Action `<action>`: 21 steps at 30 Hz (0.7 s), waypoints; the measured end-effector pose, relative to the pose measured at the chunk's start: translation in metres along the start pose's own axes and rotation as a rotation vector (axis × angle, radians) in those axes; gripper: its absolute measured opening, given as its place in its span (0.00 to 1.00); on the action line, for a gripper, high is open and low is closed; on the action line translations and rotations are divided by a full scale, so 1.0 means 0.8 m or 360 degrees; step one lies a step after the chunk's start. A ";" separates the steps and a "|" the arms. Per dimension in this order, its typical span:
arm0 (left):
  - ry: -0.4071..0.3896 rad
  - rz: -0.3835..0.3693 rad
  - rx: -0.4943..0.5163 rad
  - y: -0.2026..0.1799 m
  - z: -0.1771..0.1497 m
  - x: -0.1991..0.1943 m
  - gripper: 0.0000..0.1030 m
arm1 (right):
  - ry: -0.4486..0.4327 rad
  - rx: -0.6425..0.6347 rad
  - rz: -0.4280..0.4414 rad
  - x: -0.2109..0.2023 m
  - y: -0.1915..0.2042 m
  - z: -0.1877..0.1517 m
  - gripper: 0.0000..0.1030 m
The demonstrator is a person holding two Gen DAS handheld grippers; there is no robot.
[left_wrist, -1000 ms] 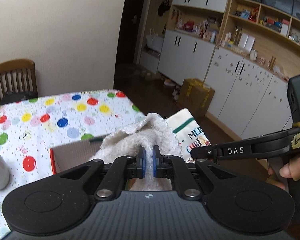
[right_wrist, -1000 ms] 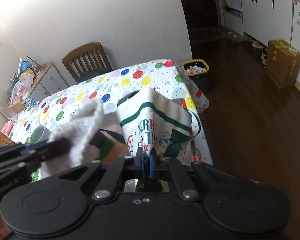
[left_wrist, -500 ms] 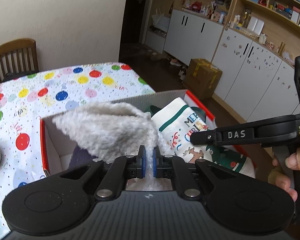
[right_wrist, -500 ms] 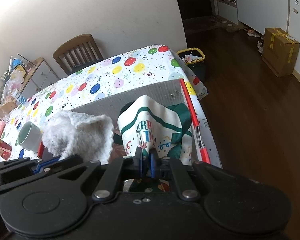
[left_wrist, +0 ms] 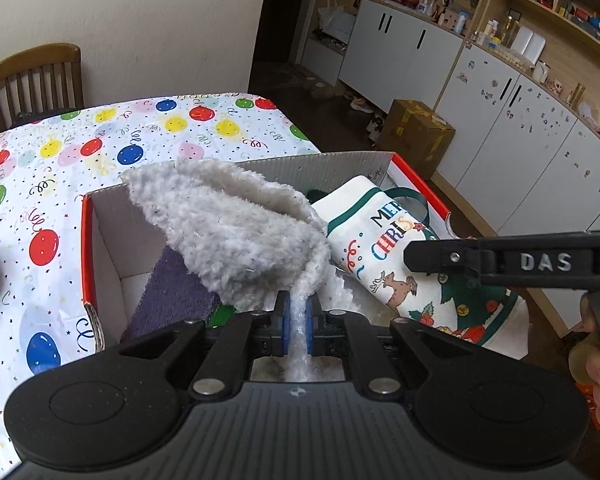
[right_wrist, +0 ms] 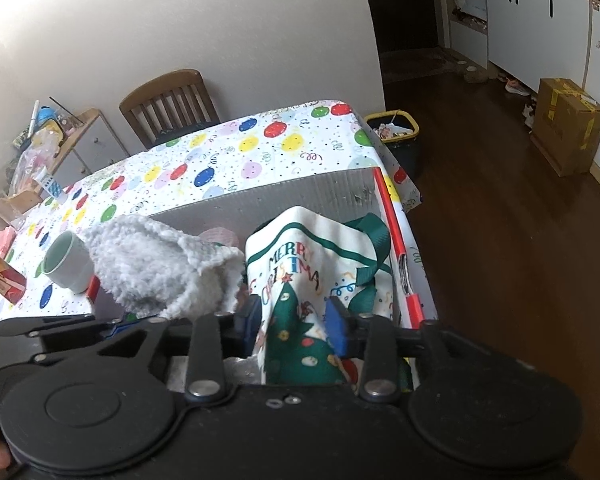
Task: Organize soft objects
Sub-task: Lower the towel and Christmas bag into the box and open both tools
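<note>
On the surface, covered by a white cloth printed with coloured balloons, a pale green ceramic mug stands just left of an open cardboard box with red edging. Inside it a flat purple towel lies at the bottom. The left gripper has its jaws clamped on a pinched fold of a fluffy white-grey fleece cloth, which droops over the box's left half. It looks light and limp, so a bunched edge is the sensible hold. To its right, the white canvas Christmas bag with green trim sags into the box between the jaws of the right gripper, which stand apart. The bag looks soft but stiffer; its green strap offers a firm grip.
</note>
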State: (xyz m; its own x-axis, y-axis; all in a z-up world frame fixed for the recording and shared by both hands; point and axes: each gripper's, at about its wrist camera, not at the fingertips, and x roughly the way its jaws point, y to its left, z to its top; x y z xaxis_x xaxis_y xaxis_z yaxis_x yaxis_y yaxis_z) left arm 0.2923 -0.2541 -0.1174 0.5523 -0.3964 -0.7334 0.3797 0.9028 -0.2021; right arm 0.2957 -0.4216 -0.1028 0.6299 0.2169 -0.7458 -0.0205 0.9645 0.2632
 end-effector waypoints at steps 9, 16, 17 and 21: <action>-0.0061 -0.0012 -0.0015 0.002 0.000 -0.025 0.49 | -0.0058 -0.0008 0.0046 -0.033 0.004 -0.011 0.46; -0.0162 -0.0049 0.0034 0.007 0.001 -0.061 0.60 | -0.0165 -0.0035 0.0047 -0.068 0.021 -0.021 0.56; -0.0171 -0.0052 0.0036 0.009 0.000 -0.067 0.62 | -0.0184 -0.0033 0.0051 -0.073 0.024 -0.023 0.57; -0.0200 -0.0083 0.0056 0.016 -0.002 -0.092 0.65 | -0.0263 -0.0030 0.0051 -0.093 0.037 -0.031 0.61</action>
State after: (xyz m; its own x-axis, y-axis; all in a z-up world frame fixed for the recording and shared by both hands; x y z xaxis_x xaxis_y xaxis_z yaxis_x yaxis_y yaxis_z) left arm 0.2556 -0.2132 -0.0673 0.6187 -0.4625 -0.6351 0.4351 0.8748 -0.2132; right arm 0.2288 -0.4053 -0.0549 0.7477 0.2212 -0.6262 -0.0563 0.9606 0.2722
